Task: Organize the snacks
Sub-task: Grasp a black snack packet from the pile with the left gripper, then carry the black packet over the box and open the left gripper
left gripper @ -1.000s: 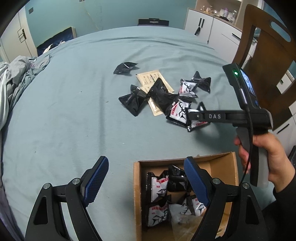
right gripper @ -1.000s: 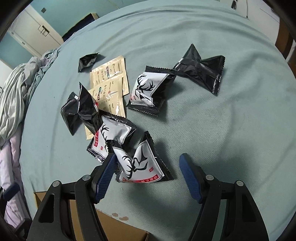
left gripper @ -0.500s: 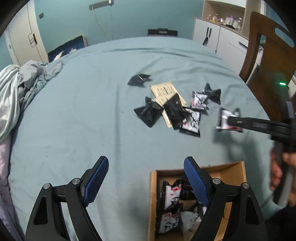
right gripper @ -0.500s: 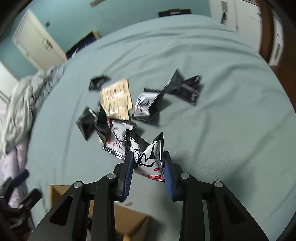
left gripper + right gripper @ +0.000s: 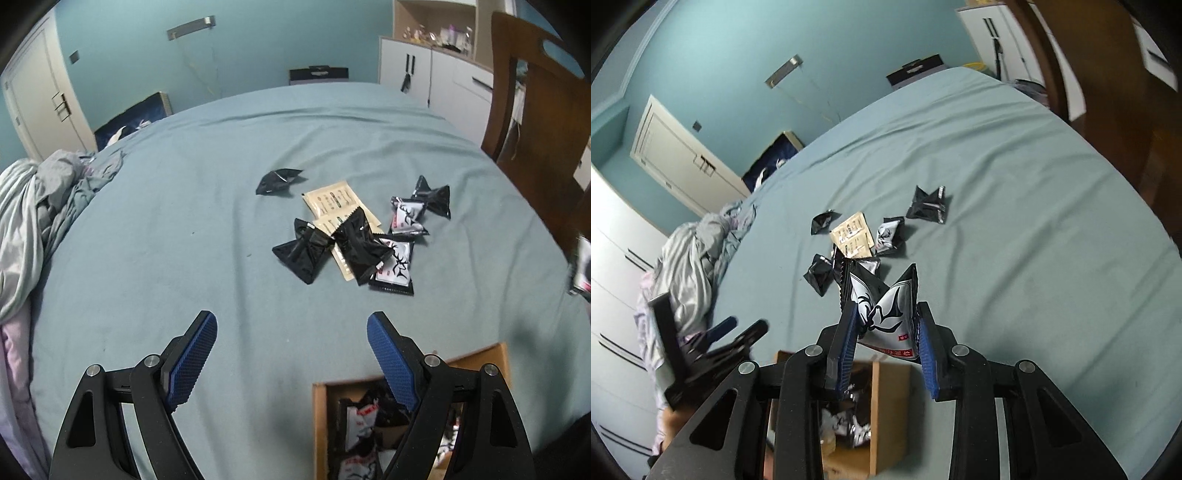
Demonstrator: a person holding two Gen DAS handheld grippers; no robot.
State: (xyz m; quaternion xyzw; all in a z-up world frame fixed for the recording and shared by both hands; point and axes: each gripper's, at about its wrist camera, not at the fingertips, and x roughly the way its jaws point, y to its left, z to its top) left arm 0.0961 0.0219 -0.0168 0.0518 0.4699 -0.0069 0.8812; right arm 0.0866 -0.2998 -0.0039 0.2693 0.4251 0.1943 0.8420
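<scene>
My right gripper (image 5: 886, 326) is shut on a black-and-white deer-print snack packet (image 5: 886, 310), held in the air above the open cardboard box (image 5: 890, 402), which holds several packets. The packet shows blurred at the right edge of the left wrist view (image 5: 583, 269). My left gripper (image 5: 291, 354) is open and empty above the bed, just left of the box (image 5: 480, 360); it also shows in the right wrist view (image 5: 738, 332). A pile of black packets (image 5: 354, 240), deer-print packets (image 5: 406, 218) and beige sachets (image 5: 332, 197) lies on the blue sheet (image 5: 184, 229).
A lone black packet (image 5: 277, 179) lies beyond the pile. Crumpled grey bedding (image 5: 33, 218) sits at the left edge of the bed. A wooden chair (image 5: 535, 122) stands at the right, with white cabinets (image 5: 436, 77) behind it.
My right gripper closed on a deer-print packet from the pile, lifted it and carried it back over the box. The left gripper rose and tilted up, staying open.
</scene>
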